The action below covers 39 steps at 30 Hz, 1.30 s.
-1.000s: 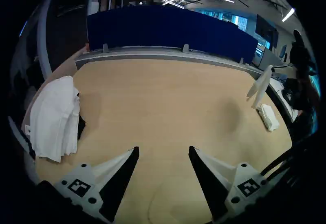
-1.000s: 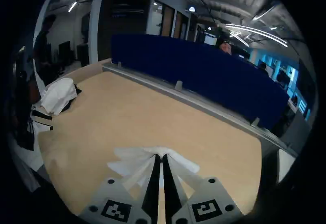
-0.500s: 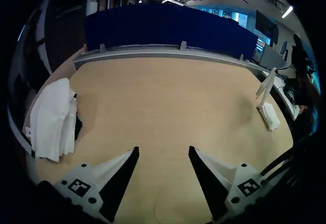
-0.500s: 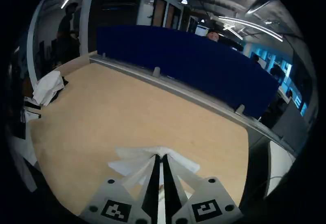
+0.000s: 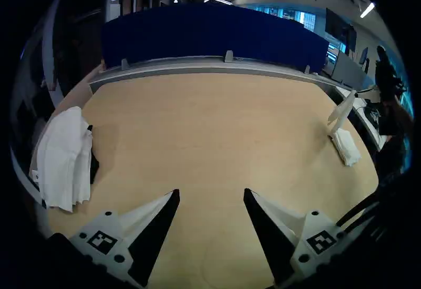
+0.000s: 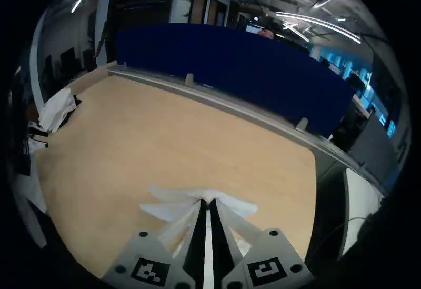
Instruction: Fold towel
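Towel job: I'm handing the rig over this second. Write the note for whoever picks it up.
Left gripper: open, empty, above the bare table.
Right gripper: shut on a white towel, by the table's right edge.
Unfolded pile of white towels: at the table's left edge.
Small folded towel: at the right edge. I cannot tell whether the held towel is part of it.
Done: one towel looks folded.
Left: probably set down the held towel, then fold the pile.
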Each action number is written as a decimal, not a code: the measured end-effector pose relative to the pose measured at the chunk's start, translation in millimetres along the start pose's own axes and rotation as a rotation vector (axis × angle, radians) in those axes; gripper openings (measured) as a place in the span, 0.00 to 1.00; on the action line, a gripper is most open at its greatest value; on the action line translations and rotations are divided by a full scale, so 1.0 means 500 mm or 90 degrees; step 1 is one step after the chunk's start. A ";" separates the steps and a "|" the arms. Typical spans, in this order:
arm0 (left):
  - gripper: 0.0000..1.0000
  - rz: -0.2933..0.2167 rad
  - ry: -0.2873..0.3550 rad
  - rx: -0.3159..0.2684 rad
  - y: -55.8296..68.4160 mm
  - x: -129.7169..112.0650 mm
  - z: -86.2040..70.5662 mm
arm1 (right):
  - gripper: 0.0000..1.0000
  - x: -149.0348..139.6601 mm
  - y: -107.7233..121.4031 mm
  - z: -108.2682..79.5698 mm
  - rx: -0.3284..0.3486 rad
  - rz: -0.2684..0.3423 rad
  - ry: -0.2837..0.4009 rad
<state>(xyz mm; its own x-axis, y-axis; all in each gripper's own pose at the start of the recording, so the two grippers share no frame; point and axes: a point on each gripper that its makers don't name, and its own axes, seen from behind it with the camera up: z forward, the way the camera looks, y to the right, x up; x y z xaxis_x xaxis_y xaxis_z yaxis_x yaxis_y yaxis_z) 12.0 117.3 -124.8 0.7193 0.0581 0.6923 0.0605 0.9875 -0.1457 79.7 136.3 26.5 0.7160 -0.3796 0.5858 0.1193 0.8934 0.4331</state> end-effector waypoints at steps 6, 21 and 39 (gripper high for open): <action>0.90 0.005 -0.002 -0.006 0.014 0.001 -0.001 | 0.05 -0.067 0.019 -0.029 -0.014 0.009 -0.025; 0.90 0.017 -0.018 -0.013 0.032 -0.013 0.005 | 0.05 -0.309 0.048 -0.093 -0.070 0.090 -0.115; 0.90 0.026 -0.022 -0.005 0.030 -0.029 -0.003 | 0.05 -0.500 0.035 -0.034 -0.147 0.194 -0.227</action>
<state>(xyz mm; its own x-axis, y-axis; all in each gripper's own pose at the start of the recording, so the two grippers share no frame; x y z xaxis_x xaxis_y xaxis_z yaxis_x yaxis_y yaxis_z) 3.7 130.9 -138.0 0.6974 0.1027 0.7093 0.0375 0.9831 -0.1793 -85.7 251.2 -124.1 0.4684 -0.1164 0.8758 0.1190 0.9906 0.0680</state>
